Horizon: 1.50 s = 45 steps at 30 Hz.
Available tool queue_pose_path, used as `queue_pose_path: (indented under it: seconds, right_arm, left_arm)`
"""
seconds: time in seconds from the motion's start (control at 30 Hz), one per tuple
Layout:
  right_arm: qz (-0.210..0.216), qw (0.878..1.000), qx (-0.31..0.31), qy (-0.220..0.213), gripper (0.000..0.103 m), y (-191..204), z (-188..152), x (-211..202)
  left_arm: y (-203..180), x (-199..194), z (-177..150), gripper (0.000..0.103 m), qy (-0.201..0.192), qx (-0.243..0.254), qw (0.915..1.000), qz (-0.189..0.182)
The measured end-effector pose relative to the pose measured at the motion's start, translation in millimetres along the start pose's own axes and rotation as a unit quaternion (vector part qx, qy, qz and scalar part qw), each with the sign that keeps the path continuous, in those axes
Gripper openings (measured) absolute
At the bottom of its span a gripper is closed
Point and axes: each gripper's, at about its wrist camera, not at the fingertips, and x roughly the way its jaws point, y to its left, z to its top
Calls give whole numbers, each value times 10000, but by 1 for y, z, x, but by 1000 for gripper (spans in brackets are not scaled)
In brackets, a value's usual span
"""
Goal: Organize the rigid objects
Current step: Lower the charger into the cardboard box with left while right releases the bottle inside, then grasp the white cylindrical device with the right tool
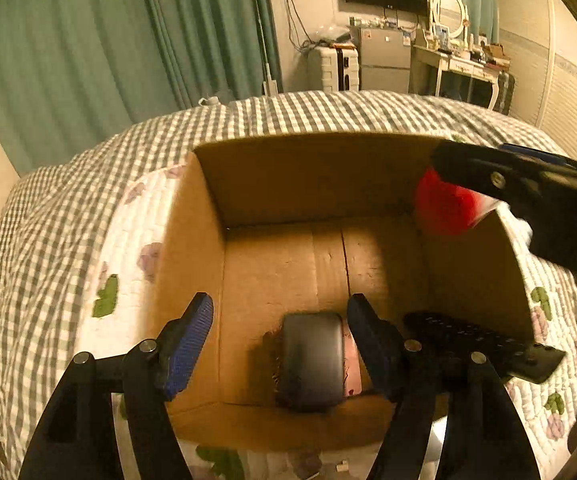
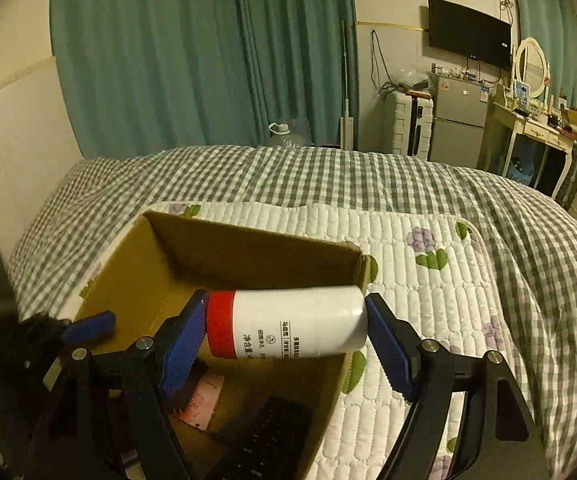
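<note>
An open cardboard box (image 1: 368, 168) stands on the bed; it also shows in the right wrist view (image 2: 248, 252). My left gripper (image 1: 280, 320) is open and empty above the box's near side, over a dark hairbrush (image 1: 312, 360) lying on the box floor. A black remote (image 1: 484, 344) leans on the box's right wall. My right gripper (image 2: 284, 324) is shut on a white bottle with a red cap (image 2: 288, 324), held sideways over the box's right rim. The bottle's red cap (image 1: 444, 204) shows in the left wrist view under the right gripper (image 1: 528, 196).
The box sits on a white quilted pad with flowers (image 2: 428, 280) over a grey checked bedspread (image 2: 328, 176). A pink object (image 2: 204, 400) lies on the box floor. Green curtains, a fridge and a dressing table stand behind the bed.
</note>
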Motion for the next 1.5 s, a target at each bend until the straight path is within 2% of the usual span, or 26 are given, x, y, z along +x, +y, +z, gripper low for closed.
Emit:
queue_pose_path:
  seconds: [0.1,0.2,0.23,0.3,0.37,0.53,0.63,0.83,1.03,1.27,1.37,1.4,1.47,1.5]
  right_arm:
    - [-147,9998,36,-148,82,3,6,-14]
    - [-195,9996,19,-212,82,6,9,-39]
    - [-276,9994,-11,-229,82,8,9,-50]
    - [-477,9985,-62,-264,82,11,8,-72]
    - [-586,9978,-81,-304,82,13,5,-96]
    - [-720,9971,-148,-185,82,28,-27,-147]
    - [-703,9971,-289,-1,82,40,-56,-156]
    - [-659,9968,-357,266,82,65,-109,-134]
    - [-447,9936,-428,950,82,80,-148,-80]
    - [-41,9842,-540,1686,82,92,-170,-25]
    - [142,9802,-714,1843,82,100,-176,-8]
    - [143,9796,-741,1862,80,101,-177,-4]
    - [209,9786,-651,1943,61,99,-178,3]
    - [204,9786,-568,1968,43,96,-178,5]
  left_arm:
    - [5,-19,0,72,-108,-21,9999,37]
    - [10,-44,-2,72,-238,-49,9997,65]
    - [12,-52,-3,73,-275,-55,9996,66]
    - [15,-72,-7,82,-373,-83,9992,112]
    - [17,-87,-10,85,-457,-134,9986,212]
    - [31,-118,-31,85,-541,-278,9978,264]
    - [38,-123,-47,85,-483,-390,9979,157]
    - [43,-110,-78,85,-233,-363,9991,-10]
    - [47,-75,-103,85,95,-159,9998,-22]
    - [55,-56,-108,85,271,-301,9992,52]
    - [56,-49,-109,85,328,-311,9990,29]
    - [55,-47,-110,85,366,-288,9989,27]
    - [53,-43,-112,85,436,-230,9988,64]
    - [50,-41,-114,85,495,-181,9985,115]
